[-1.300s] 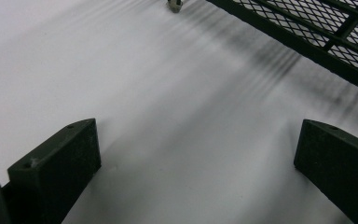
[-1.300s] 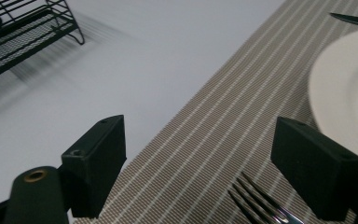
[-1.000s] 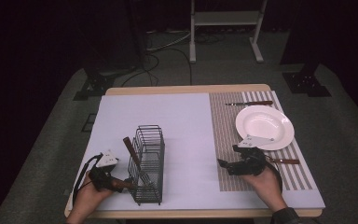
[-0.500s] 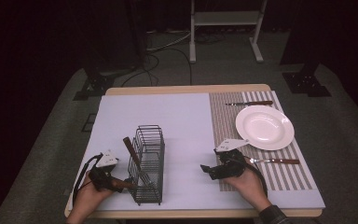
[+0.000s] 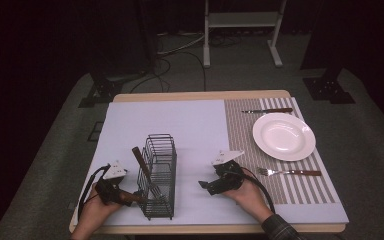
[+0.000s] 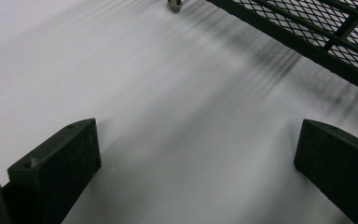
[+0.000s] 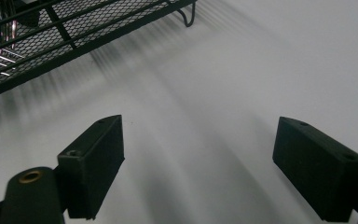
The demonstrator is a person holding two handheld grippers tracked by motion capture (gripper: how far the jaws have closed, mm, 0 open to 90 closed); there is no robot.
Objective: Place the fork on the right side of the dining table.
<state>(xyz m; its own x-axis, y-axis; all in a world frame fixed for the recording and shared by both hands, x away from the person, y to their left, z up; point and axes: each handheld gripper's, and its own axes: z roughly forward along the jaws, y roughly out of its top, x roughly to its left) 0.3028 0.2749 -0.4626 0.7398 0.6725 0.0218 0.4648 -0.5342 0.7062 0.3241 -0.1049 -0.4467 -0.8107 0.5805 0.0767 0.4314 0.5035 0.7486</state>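
A black wire basket (image 5: 159, 175) stands on the white mat (image 5: 190, 125), with a brown-handled utensil (image 5: 141, 162) leaning inside it. My left gripper (image 5: 129, 196) rests just left of the basket's near end. In the left gripper view its jaws (image 6: 198, 140) stand open over bare mat, the basket's mesh (image 6: 307, 28) at the upper right. My right gripper (image 5: 206, 185) lies low over the mat to the right of the basket and points left at it. The right gripper view has its jaws (image 7: 198, 135) open and empty, the basket (image 7: 51, 32) ahead at the upper left.
A striped placemat (image 5: 240, 130) covers the right side of the table. On it are a white plate (image 5: 283, 136), a knife (image 5: 267, 110) beyond the plate and a fork (image 5: 290, 172) in front of it. The table's front edge runs just below both hands.
My right hand has slid left off the placemat, away from the fork, onto the white mat towards the basket. The fork lies where it was. The left hand has kept still.
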